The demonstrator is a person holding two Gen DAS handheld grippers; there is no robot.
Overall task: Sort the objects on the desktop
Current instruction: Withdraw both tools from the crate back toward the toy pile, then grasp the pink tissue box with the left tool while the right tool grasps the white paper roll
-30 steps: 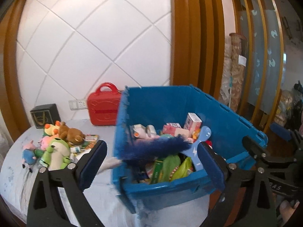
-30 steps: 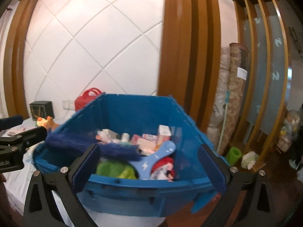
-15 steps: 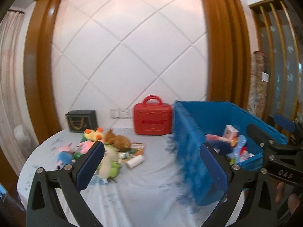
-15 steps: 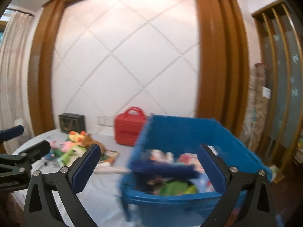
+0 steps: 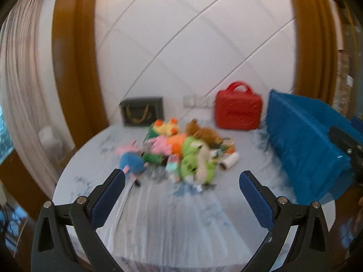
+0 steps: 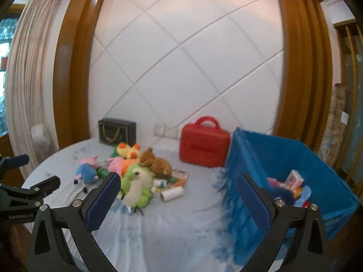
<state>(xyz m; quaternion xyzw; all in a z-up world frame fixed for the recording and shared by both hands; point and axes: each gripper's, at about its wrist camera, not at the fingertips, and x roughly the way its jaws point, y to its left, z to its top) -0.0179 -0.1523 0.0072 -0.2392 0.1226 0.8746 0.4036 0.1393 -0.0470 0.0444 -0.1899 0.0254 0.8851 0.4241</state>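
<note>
Partly sorted, we judge: blue bin (image 6: 283, 170) at right holds some items; plush toy pile (image 6: 133, 172) waits mid-frame on the table (image 6: 177, 231). Left gripper (image 5: 181, 195) and right gripper (image 6: 177, 195) both gape, empty.

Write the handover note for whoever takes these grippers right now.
Left hand-held gripper: open, empty, facing the toy pile.
Right hand-held gripper: open, empty.
Blue bin at the table's right edge already holds several small items.
Left to sort: plush toys, white roll and small packets, heaped mid-table.
Red case and black box stand at the back wall, untouched.
</note>
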